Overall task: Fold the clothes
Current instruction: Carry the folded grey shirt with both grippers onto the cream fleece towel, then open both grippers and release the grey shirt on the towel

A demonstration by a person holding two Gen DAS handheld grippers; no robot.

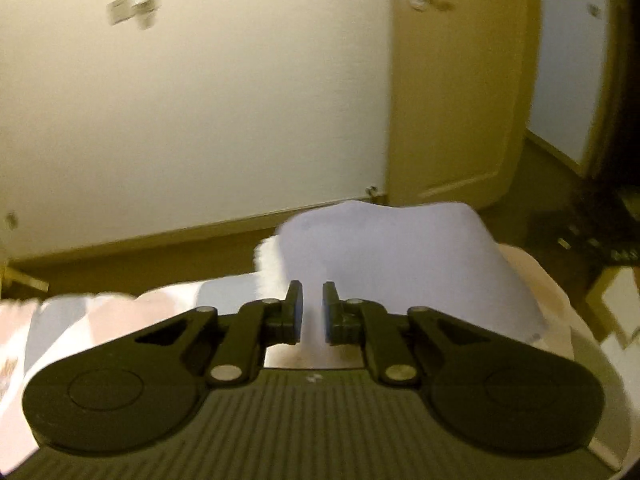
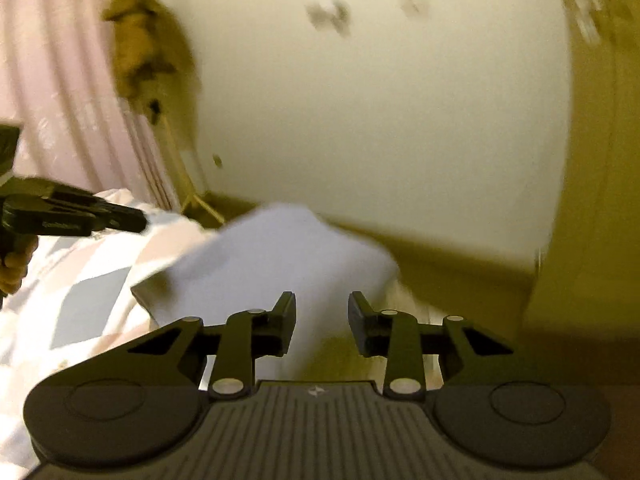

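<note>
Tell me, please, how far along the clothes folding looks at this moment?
Done: the white garment already looks partly folded, lying as a blurred block on the patterned bedcover. In hand: nothing clearly; the right tongs stand open over its near edge, and the left tongs are nearly closed over white cloth, though I cannot tell whether they grip it. Left: probably a final fold and tidying; no finished stack is visible.

Left gripper (image 1: 312,308) jaws nearly closed, narrow gap. Right gripper (image 2: 322,320) jaws parted wider. Hand (image 2: 14,264) grips left handle.
</note>
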